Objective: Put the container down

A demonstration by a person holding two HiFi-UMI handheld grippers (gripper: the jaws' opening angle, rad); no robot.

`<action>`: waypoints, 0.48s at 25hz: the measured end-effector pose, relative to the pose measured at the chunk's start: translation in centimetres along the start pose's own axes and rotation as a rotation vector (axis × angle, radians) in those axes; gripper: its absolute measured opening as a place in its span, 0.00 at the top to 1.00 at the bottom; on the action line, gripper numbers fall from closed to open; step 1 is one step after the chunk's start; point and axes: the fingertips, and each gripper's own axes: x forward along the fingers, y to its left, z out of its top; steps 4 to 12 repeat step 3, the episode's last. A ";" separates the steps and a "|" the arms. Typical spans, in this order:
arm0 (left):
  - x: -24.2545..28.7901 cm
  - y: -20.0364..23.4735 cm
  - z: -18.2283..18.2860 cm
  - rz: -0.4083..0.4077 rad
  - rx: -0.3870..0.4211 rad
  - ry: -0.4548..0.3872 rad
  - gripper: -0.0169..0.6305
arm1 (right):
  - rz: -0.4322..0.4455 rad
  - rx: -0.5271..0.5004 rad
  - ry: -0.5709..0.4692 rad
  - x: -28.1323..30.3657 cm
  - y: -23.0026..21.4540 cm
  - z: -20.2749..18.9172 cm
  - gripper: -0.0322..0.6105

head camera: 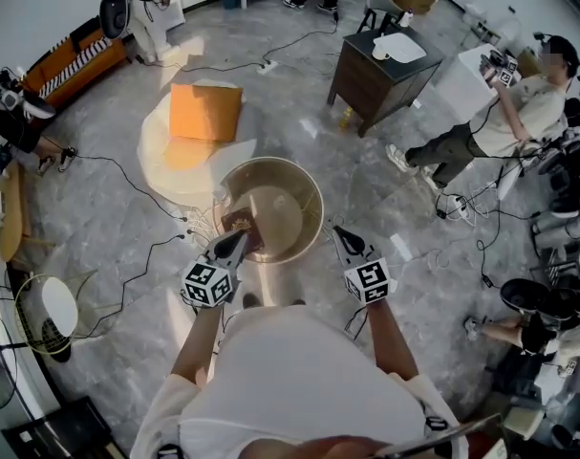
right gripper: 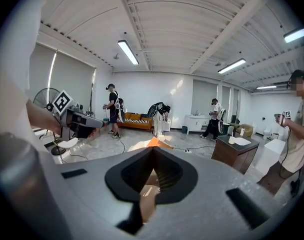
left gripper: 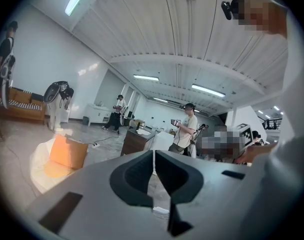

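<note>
At the far left a sofa (head camera: 75,60) stands by the wall and a fan (head camera: 46,314) sits on the floor (head camera: 127,208), both well clear of the work. Nearer the middle, an orange box (head camera: 205,113) rests on a pale cushion (head camera: 170,161), just beyond the spot where the person stands. The left tool (head camera: 242,235) reaches to the near-left rim of the container (head camera: 313,199). In its own view the left tool (left gripper: 153,176) has its jaws pressed together with only a pale sliver in the slit, so it seems to be pinching the thin rim. A brown patch lies by that tip; what it is I cannot tell. The container, a round tan tub, hangs in front of the person's body between the two tools. It looks to be carried above the floor and not standing on it, since both tools point nearly level. The right tool (head camera: 335,231) meets the opposite rim. In the right gripper view its jaws (right gripper: 153,156) are closed too, with the tan container (right gripper: 147,194) showing in the gap under them. A grip on each side would keep the tub level and stop it swinging. Setting it down is not yet done, and the bare floor just ahead looks like the likely spot. To the right a dark cabinet (head camera: 380,70) and a seated person (head camera: 490,127) are well apart from it.
</note>
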 end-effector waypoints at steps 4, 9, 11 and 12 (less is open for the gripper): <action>-0.2 -0.1 0.2 0.002 0.003 0.001 0.95 | -0.001 -0.002 0.000 -0.3 0.1 0.2 0.96; -0.2 -0.1 0.2 0.002 0.003 0.001 0.95 | -0.001 -0.002 0.000 -0.3 0.1 0.2 0.96; -0.2 -0.1 0.2 0.002 0.003 0.001 0.95 | -0.001 -0.002 0.000 -0.3 0.1 0.2 0.96; -0.2 -0.1 0.2 0.002 0.003 0.001 0.95 | -0.001 -0.002 0.000 -0.3 0.1 0.2 0.96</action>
